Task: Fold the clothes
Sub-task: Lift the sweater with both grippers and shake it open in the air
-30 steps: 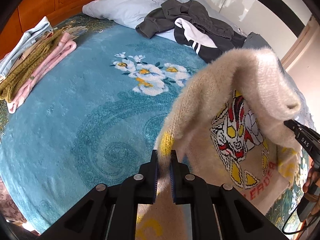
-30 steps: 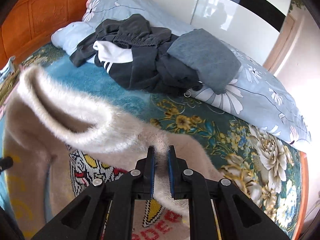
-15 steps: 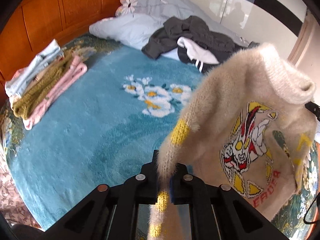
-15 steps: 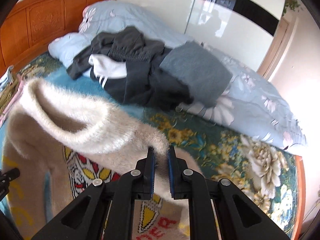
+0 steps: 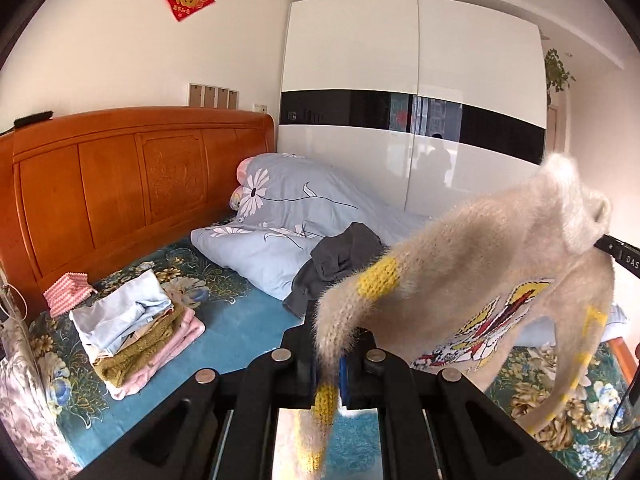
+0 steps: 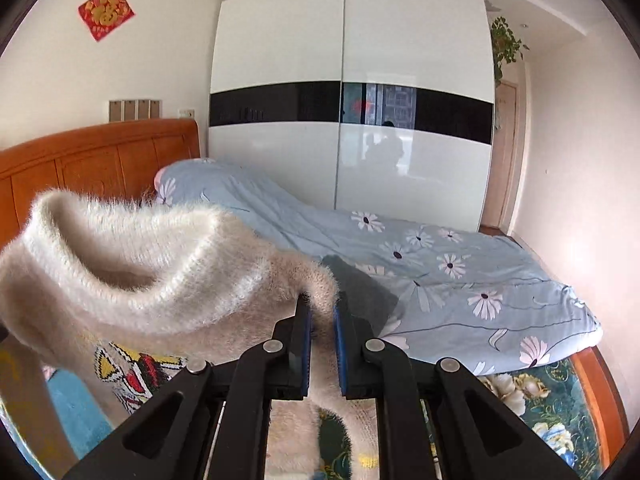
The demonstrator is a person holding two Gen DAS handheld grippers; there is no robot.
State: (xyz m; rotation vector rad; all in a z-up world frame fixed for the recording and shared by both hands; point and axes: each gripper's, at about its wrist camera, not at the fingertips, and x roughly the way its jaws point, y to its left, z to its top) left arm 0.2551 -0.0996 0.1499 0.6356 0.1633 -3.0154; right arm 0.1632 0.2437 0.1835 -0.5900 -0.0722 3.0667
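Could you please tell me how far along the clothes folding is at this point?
Done: a folded stack sits near the headboard. In hand: the fuzzy cream sweater hangs unfolded in the air, pinched by the left tongs and right tongs. Left: this sweater, and the dark heap by the pillow.

Blue blanket [image 5: 240, 320] centre open for passage. Folded stack [image 5: 136, 336] blocks bed's left edge; dark clothes [image 5: 340, 260] and quilt [image 6: 440, 280] block headboard end.
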